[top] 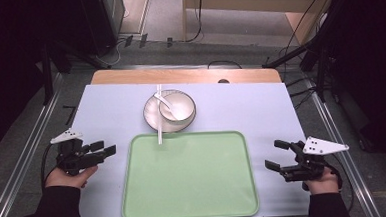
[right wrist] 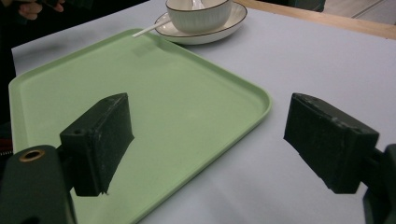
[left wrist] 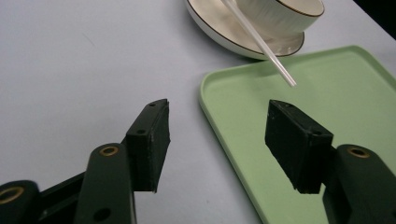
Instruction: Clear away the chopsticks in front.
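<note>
A light green tray lies empty in the middle of the table. Just behind it a white plate carries a white bowl with a spoon in it. A thin white stick rests across the plate, its tip over the tray's far edge. My left gripper hovers left of the tray, open and empty; its own view looks toward the tray's corner, the plate and the stick. My right gripper is open and empty right of the tray.
A pale blue sheet covers the table, with a wooden strip along its far edge. Metal rails run down both sides, and cables and dark stands sit on the floor beyond.
</note>
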The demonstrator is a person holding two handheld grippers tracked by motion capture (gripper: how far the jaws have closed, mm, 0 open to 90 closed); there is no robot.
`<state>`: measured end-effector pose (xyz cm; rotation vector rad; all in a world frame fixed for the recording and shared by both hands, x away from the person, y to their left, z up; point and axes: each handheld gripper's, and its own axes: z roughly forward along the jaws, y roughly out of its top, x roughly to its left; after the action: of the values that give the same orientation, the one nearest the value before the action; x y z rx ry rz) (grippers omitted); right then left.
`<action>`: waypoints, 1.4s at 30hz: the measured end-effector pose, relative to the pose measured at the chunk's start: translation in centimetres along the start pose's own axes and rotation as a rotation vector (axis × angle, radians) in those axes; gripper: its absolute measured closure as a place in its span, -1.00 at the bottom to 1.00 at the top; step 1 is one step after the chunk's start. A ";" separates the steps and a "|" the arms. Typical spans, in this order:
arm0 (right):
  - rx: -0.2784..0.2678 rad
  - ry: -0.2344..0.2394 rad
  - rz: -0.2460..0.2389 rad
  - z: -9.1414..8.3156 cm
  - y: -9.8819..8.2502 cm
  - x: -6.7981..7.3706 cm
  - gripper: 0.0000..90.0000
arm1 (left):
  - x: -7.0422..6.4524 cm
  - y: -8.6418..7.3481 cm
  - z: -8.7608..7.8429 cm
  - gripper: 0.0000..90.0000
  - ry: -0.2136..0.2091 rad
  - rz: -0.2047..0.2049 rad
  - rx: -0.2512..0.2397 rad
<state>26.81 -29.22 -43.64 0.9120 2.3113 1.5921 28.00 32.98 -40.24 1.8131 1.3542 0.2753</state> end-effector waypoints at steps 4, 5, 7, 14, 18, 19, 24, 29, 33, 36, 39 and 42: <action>0.005 -0.001 -0.005 0.0 0.0 0.1 -0.65 | -0.4 0.9 0.6 -0.22 0.028 0.024 0.026; 0.006 -0.001 -0.006 0.0 0.0 0.2 -0.65 | -0.5 1.1 0.7 -0.25 0.041 0.025 0.044; 0.007 -0.002 -0.009 0.0 0.0 0.3 -0.65 | -0.8 1.7 1.1 -0.27 0.060 0.007 0.081; 0.014 0.002 -0.012 0.1 0.1 0.4 -0.65 | -2.0 4.2 1.3 -0.25 0.030 0.018 0.073; 0.013 0.000 -0.011 0.1 0.1 0.3 -0.65 | -2.5 5.9 1.5 -0.23 0.037 0.037 0.086; 0.012 0.001 -0.012 0.2 0.1 0.3 -0.65 | -2.6 6.3 1.5 -0.21 0.036 0.039 0.093; 0.016 0.002 -0.011 0.2 0.1 0.5 -0.65 | -3.1 8.0 2.0 -0.19 0.015 0.040 0.117; 0.020 0.006 -0.016 0.4 0.1 0.4 -0.65 | -3.7 9.6 2.9 -0.20 0.040 0.063 0.124; 0.016 0.003 -0.015 0.4 0.1 0.4 -0.65 | -3.7 10.2 3.5 -0.19 0.023 0.043 0.085; 0.012 0.000 -0.011 0.2 0.1 0.4 -0.65 | -3.7 10.1 3.7 -0.17 0.031 0.059 0.089; 0.010 -0.002 -0.008 0.3 0.1 0.4 -0.65 | -3.5 10.2 4.0 -0.13 0.031 0.046 0.073; 0.009 0.003 -0.011 0.4 0.3 0.6 -0.65 | -3.4 10.3 4.7 -0.05 0.031 0.018 0.063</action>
<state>26.65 -28.49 -43.48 0.8974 2.3241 1.5809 36.62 27.06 -34.74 1.8814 1.3822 0.2742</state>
